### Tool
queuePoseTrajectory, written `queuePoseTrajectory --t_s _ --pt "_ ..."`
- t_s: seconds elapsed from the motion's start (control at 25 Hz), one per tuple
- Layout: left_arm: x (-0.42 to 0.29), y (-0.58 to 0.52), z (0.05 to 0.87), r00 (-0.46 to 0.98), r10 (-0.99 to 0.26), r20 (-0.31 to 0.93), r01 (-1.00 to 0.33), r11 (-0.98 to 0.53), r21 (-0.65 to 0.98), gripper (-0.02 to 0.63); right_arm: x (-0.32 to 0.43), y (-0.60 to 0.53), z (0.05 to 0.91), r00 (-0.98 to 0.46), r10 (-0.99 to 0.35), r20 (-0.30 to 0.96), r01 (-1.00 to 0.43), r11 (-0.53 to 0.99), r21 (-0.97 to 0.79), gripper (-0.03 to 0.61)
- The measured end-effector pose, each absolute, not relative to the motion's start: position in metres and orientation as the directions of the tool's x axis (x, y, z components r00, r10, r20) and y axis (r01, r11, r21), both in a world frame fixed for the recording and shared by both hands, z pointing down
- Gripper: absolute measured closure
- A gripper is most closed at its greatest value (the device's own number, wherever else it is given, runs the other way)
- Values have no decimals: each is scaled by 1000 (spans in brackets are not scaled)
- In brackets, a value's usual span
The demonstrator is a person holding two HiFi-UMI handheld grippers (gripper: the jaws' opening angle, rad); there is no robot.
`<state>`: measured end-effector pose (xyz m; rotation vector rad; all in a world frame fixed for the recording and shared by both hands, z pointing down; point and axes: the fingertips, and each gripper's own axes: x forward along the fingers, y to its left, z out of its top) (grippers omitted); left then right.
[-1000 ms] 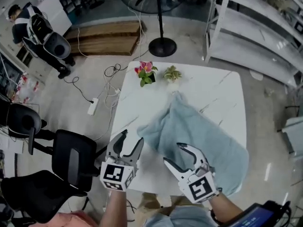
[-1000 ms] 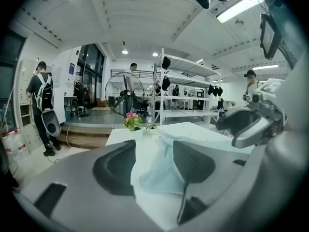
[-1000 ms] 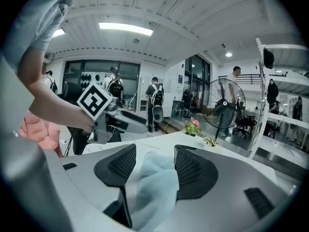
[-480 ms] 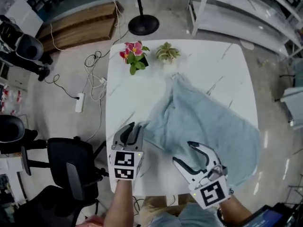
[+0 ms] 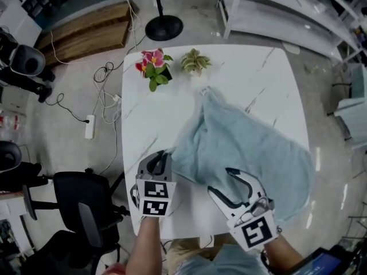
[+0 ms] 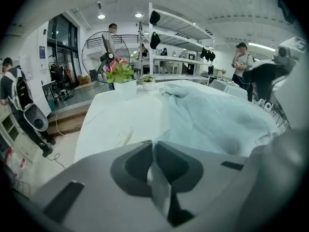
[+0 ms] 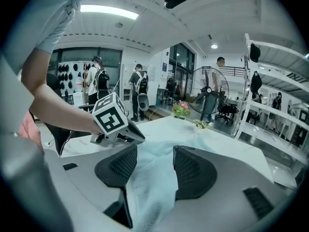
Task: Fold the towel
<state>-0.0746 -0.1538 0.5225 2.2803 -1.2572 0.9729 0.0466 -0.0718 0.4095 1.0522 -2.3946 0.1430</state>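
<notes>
- Towel (image 5: 246, 148): long axis runs diagonally, far-left to near-right
- Left gripper (image 5: 162, 156): jaws closing on the near-left corner
- Right gripper (image 5: 221, 181): jaws wide apart, towel edge between, ungripped

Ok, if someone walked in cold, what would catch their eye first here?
A rumpled pale blue towel sprawls across the white marble table. At its near edge the left hand-held gripper is closing its jaws on a corner, while the right hand-held gripper straddles the cloth with jaws apart. Pink flowers and a small green plant stand at the far edge.
</notes>
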Motion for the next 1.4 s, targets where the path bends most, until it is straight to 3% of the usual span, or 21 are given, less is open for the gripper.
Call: queuePoseTrajectory --t_s 0.08,0.56,0.96,1.4 --pt "-76 -154 523 371 -580 725 -844 -536 3 595 46 -72 410 -565 -657 500 -712 694 107 330" --pt "-152 -115 513 249 -655 714 -948 -314 43 597 22 -63 413 -589 -625 513 -677 728 108 331" --pt "-184 -78 514 205 -667 716 -970 -235 59 597 0 -59 423 -612 -590 527 -655 751 80 331" --pt "-188 -67 515 203 -678 707 -975 -206 83 597 1 -166 386 -583 -596 552 -691 721 50 333"
